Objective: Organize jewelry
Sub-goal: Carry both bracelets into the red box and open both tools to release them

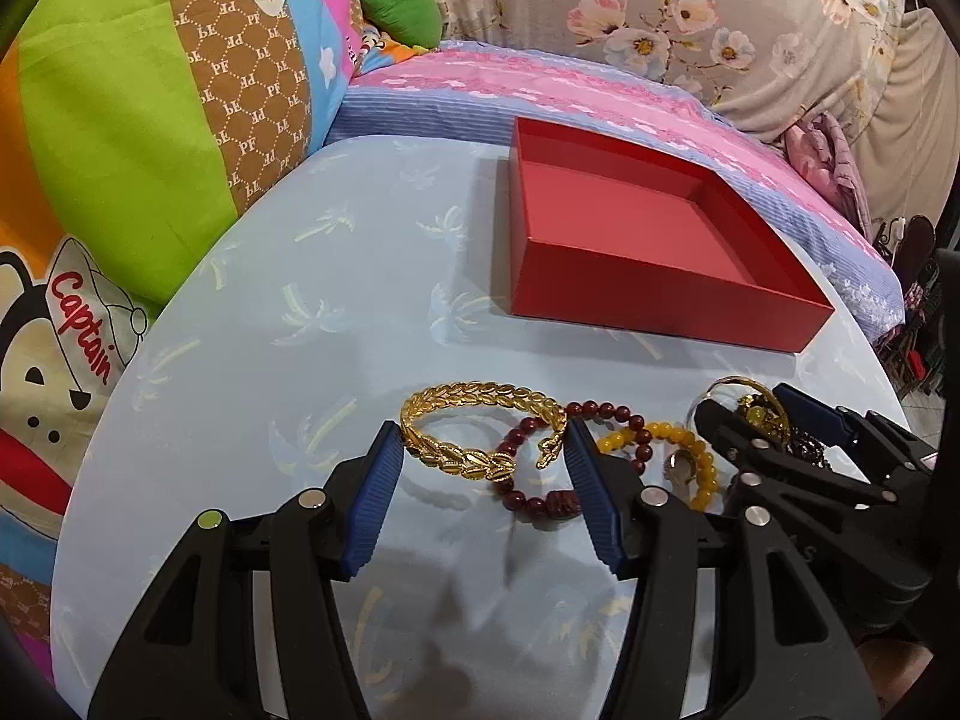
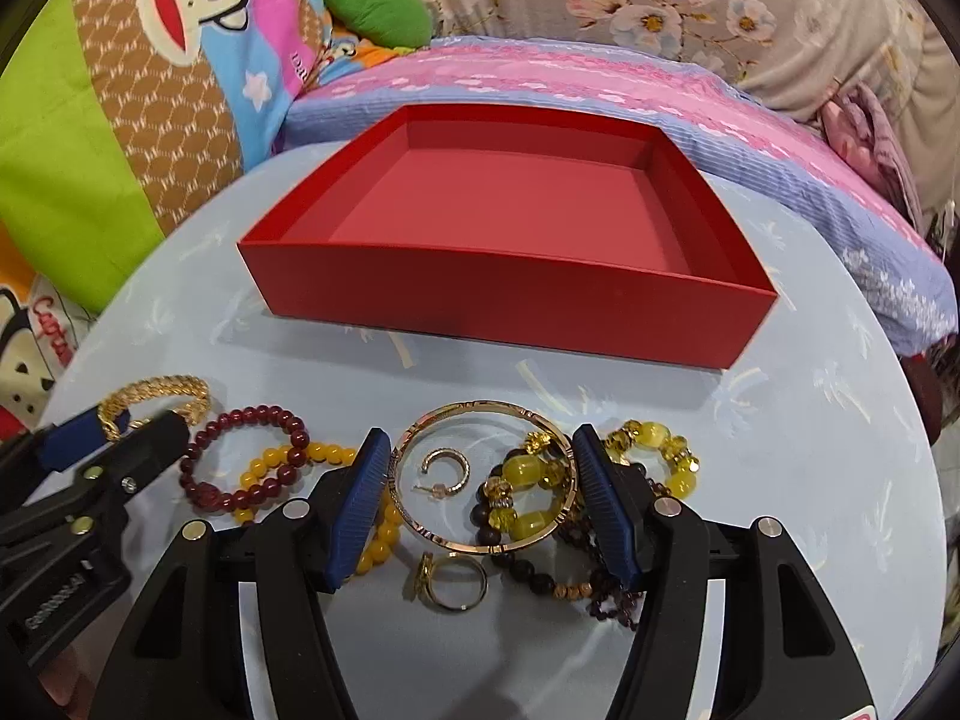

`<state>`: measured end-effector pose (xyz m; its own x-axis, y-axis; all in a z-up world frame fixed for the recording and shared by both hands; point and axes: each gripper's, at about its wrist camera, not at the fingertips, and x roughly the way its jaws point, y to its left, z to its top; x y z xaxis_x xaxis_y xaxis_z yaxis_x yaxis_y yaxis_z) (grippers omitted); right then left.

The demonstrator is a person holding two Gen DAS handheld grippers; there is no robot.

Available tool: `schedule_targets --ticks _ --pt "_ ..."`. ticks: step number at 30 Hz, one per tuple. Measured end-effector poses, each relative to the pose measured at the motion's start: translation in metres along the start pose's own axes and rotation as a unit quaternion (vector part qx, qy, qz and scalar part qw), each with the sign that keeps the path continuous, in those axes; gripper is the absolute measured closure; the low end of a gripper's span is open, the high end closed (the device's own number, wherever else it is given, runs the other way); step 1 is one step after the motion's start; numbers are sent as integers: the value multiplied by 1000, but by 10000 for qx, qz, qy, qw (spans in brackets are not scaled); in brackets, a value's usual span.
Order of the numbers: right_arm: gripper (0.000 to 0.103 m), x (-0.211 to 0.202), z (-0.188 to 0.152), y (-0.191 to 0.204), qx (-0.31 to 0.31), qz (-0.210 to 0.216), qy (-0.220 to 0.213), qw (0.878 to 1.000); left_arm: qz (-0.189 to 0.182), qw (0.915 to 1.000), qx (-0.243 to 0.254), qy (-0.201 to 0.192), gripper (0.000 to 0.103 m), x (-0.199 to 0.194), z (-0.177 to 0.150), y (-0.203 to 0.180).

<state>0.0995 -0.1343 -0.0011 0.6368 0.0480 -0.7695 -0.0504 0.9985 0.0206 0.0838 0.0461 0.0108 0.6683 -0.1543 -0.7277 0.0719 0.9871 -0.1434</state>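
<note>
Open red cardboard box [image 2: 498, 300] sits on my pale blue tablecloth [image 2: 810, 450], jewelry heaped in front. My left gripper [image 1: 483, 450] spreads wide around the gold leaf-pattern cuff bracelet [image 1: 474, 426], pads at its sides. My right gripper [image 2: 483, 465] brackets the thin gold bangle [image 2: 480, 480], jaws wide.

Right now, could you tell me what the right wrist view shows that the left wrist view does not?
Only the right wrist view shows the earring and ring, with the right gripper open around the thin bangle. Only the left wrist view shows the left gripper open around the leaf bangle. Both show the empty red box and the dark red beads.
</note>
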Motion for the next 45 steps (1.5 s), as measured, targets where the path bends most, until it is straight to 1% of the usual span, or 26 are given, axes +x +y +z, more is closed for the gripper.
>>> schedule_targets --ticks 7,12,15,19,20,23,27,29,32,35,38,42,45 --pt "43 -24 1 -15 267 87 -185 9994 -97 9999 116 -77 50 -12 2 -14" --pt "43 -37 11 -34 426 218 -289 9984 -237 9992 289 -148 50 -17 15 -28" --pt "43 -42 27 -47 465 303 -383 9977 -344 9985 378 -206 50 -17 33 -36" --pt "43 -38 67 -68 483 404 -542 9965 -477 9971 515 -295 50 -8 67 -49" --pt "43 -35 76 -71 489 426 -550 9964 -500 9966 582 -313 50 -2 80 -53" --pt "43 -15 116 -87 578 555 -493 9956 -529 9954 712 -373 50 15 111 -63" --pt "43 16 156 -97 635 593 -367 9955 -486 9943 871 -368 50 48 151 -74" --pt "43 36 174 -99 608 573 -249 9962 -458 9945 909 -265 50 69 166 -77" --pt "43 66 193 -101 602 597 -14 9964 -449 9951 883 -37 50 99 182 -78" --pt "43 89 203 -101 574 591 193 9964 -449 9956 803 190 50 126 195 -77" --pt "43 112 212 -99 523 545 397 9964 -431 9948 836 380 50 148 203 -78" --pt "43 138 218 -101 577 546 747 9940 -405 9928 928 632 50 171 208 -85" --pt "43 151 220 -98 526 524 978 9924 -387 9915 999 737 50 179 212 -89"
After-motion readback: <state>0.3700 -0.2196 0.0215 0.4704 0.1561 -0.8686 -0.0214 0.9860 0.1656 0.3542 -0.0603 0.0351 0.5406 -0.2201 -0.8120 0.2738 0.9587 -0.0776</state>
